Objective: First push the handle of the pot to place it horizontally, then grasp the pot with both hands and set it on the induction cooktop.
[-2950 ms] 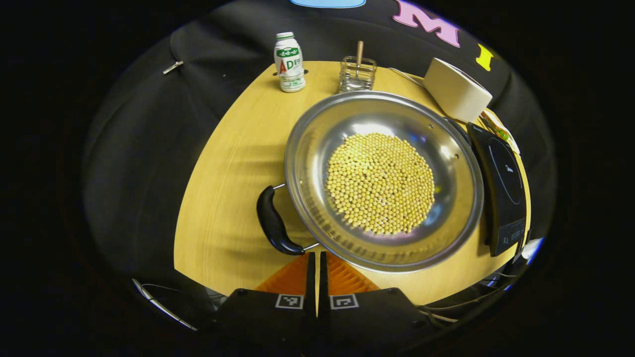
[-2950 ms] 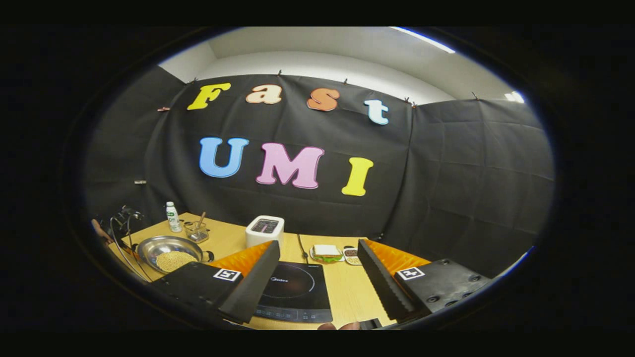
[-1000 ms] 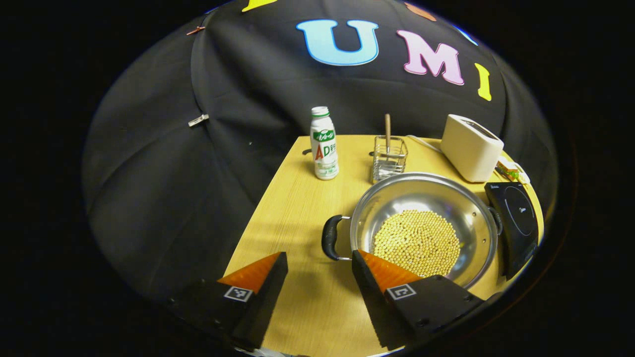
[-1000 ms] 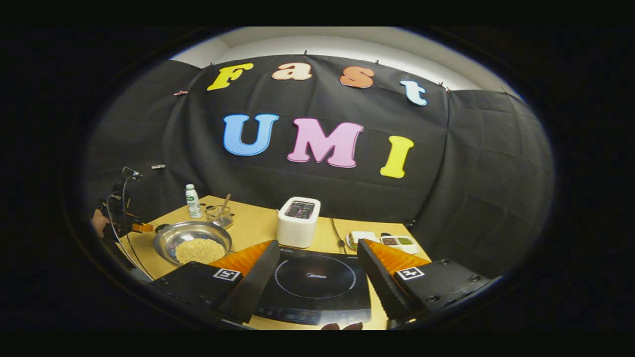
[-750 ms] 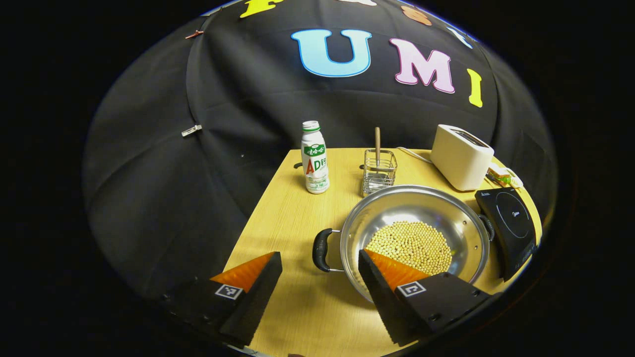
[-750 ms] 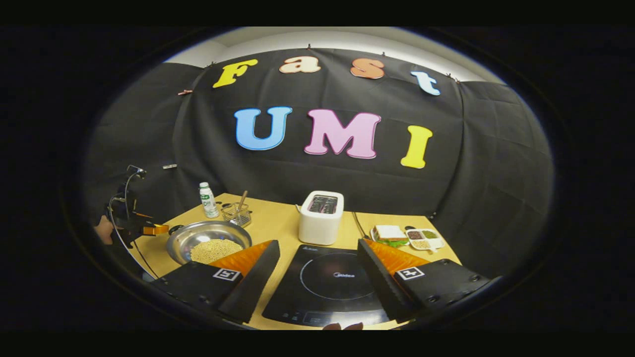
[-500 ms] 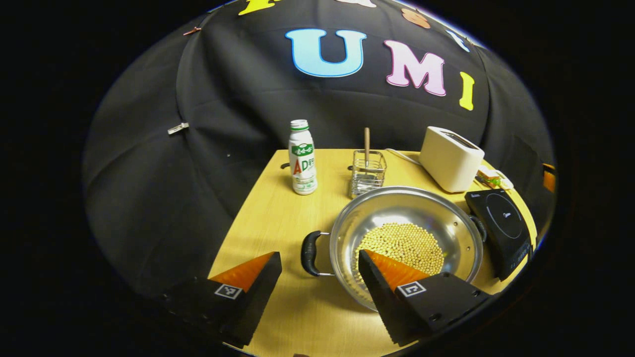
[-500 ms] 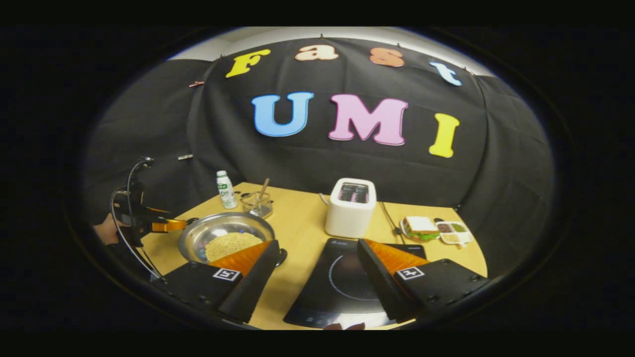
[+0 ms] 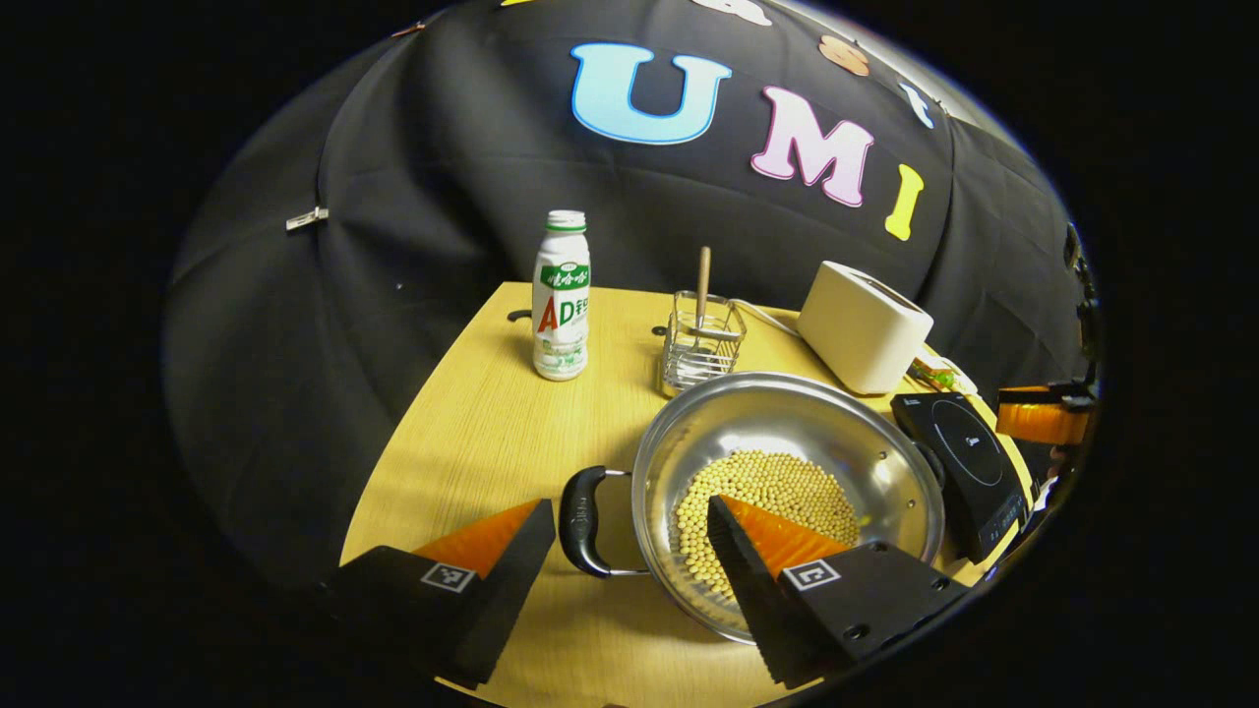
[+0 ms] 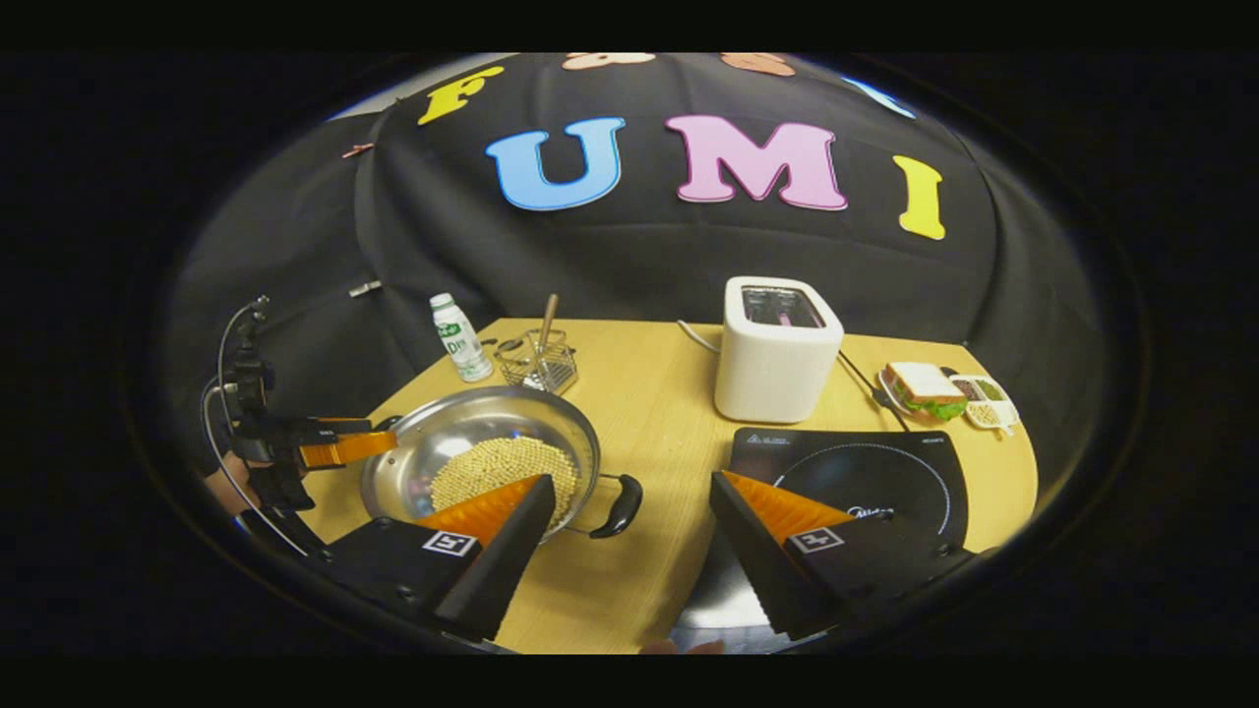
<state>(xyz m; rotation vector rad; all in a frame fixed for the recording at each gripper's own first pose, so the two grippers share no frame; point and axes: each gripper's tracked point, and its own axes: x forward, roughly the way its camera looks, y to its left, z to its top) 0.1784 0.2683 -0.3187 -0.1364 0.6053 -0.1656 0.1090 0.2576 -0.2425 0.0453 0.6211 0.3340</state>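
A steel pot [image 9: 787, 413] holding yellow beans [image 9: 767, 492] rests on the wooden table [image 9: 492, 433]. Its black left handle [image 9: 582, 506] lies between the tips of my open left gripper [image 9: 629, 511], close to the left finger. In the right gripper view the pot [image 10: 462, 423] has its right handle [image 10: 620, 506] between the spread fingers of my open right gripper [image 10: 629, 487]. The black induction cooktop [image 10: 856, 467] lies to the right of the pot, also seen as the cooktop [image 9: 959, 457] in the left gripper view. Nothing is held by either gripper.
A white bottle [image 9: 561, 295], a wire basket [image 9: 700, 339] with a wooden stick and a white toaster [image 9: 861, 324] stand behind the pot. A sandwich plate [image 10: 925, 383] sits at the table's far right. The left gripper [image 10: 329, 442] and a hand show beyond the pot.
My left gripper, shut three seconds ago, has opened, drawn back and now frames the left handle. My right gripper has swung left and down from the cooktop toward the pot's right handle.
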